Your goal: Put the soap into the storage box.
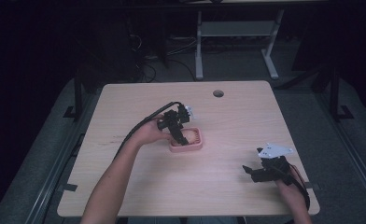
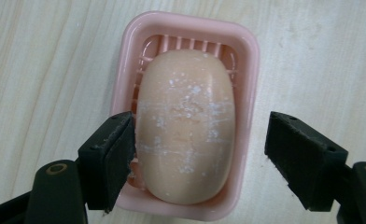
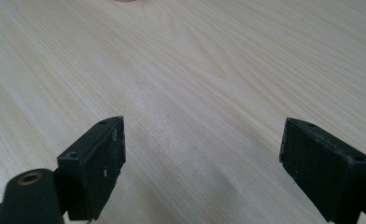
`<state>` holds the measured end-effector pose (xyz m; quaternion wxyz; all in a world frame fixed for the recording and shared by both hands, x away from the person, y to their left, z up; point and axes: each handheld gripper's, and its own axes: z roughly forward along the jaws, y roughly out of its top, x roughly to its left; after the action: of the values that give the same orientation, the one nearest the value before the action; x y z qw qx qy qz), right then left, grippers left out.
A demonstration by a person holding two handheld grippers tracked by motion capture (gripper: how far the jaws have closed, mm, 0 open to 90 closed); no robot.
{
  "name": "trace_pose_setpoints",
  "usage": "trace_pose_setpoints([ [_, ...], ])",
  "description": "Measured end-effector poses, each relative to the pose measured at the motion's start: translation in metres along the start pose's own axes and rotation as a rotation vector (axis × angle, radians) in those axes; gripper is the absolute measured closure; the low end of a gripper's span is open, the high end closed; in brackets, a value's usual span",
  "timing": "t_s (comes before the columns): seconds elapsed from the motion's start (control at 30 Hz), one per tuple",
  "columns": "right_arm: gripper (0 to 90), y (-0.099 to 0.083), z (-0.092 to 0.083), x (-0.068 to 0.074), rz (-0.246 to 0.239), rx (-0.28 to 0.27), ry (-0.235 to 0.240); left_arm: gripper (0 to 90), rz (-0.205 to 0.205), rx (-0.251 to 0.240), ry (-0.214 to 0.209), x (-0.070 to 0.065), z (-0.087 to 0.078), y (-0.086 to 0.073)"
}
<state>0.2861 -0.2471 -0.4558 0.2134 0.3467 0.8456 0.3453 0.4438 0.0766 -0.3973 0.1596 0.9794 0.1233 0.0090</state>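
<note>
1. Nearest the person, at the table's right front: right gripper (image 1: 252, 171) held low over the wooden table (image 1: 237, 121), grey three-cornered plate on top, cable trailing back along the wrist. Right gripper view: jaws spread wide, nothing between them, only bare pale wood grain below.
2. Left forearm reaches in from the bottom edge, angled toward the table's middle. Left hand (image 1: 149, 133) carries the left gripper (image 1: 178, 136), tipped down over the soap dish.
3. Middle of the table: pink soap dish (image 1: 196, 144), rectangular with rounded corners, ribbed floor. It sits flat on the wood, well apart from the right gripper.
4. In the dish: an oval bar of soap (image 2: 186, 126), peach-coloured, top surface flecked and scratched white. It lies lengthwise and covers most of the ribs.
5. Left gripper view: left gripper (image 2: 197, 156) open wide, straddling the soap. One pad (image 2: 109, 156) sits right at the soap's side, over the dish rim; contact cannot be judged. The other pad stands clear, outside the dish wall. Nothing gripped.
6. Farther back: round cable hole (image 1: 218, 93) near the table's far edge.
7. Beyond the table: dim floor, white desk legs (image 1: 199, 46), loose cables.
</note>
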Motion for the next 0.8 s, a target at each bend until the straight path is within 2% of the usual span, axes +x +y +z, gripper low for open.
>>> trace_pose_setpoints([
  [0.1,13.8,0.000,0.000,0.000,0.001,0.001,0.000,24.2,0.004,-0.006,0.017,-0.004,-0.004,-0.001],
  [0.23,13.8,0.000,0.001,0.000,-0.003,0.003,-0.001,24.3,-0.014,-0.018,0.028,-0.007,-0.008,-0.007],
  [0.8,13.8,0.001,0.003,0.001,-0.014,0.009,-0.006,23.9,-0.032,-0.038,0.042,-0.018,-0.019,-0.021],
])
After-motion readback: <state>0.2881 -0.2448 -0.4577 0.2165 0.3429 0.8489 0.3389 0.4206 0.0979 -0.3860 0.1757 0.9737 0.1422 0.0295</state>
